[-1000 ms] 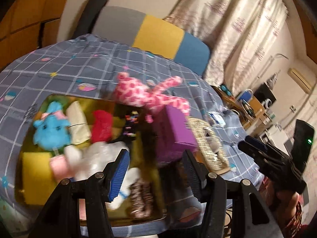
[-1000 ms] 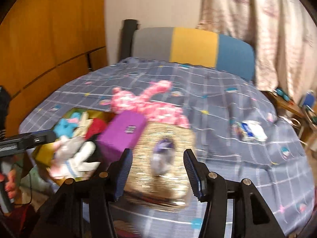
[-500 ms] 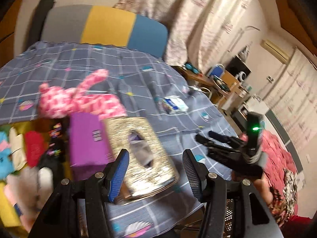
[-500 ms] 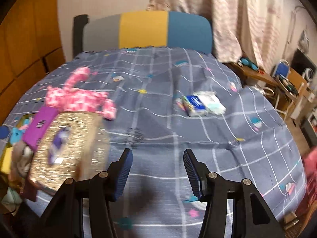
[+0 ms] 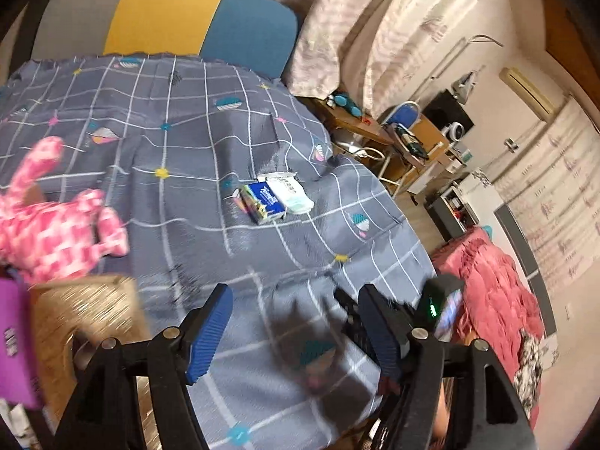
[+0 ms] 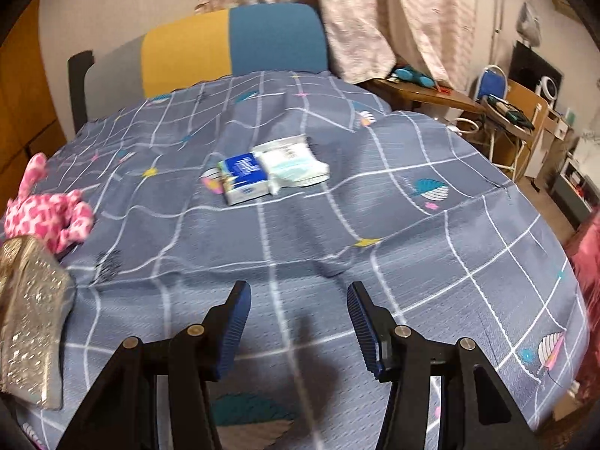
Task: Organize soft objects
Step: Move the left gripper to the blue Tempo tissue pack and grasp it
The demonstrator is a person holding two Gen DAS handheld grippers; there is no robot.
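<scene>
A blue tissue pack (image 5: 262, 202) (image 6: 243, 178) and a white wipes pack (image 5: 292, 193) (image 6: 292, 165) lie side by side mid-bed on the grey checked cover (image 5: 187, 131) (image 6: 412, 243). At the left lies a pink plush rabbit (image 5: 56, 232) (image 6: 48, 217), with a glittery gold tissue box (image 5: 86, 318) (image 6: 30, 318) and a purple box (image 5: 13, 341) nearer. My left gripper (image 5: 296, 300) hangs over the cover's near part, its jaws opening with nothing between them. My right gripper (image 6: 299, 292) is open and empty, short of the packs.
A grey, yellow and blue headboard (image 6: 232, 41) backs the bed, with curtains (image 6: 356, 18) behind. A cluttered wooden desk (image 6: 423, 93) stands beyond the bed's right edge. A red blanket (image 5: 495, 281) lies at the right, beside the bed.
Both views have swung right, away from the tray of plush toys, which is out of view. The two packs now sit near the middle. The left jaws stand wider apart.
</scene>
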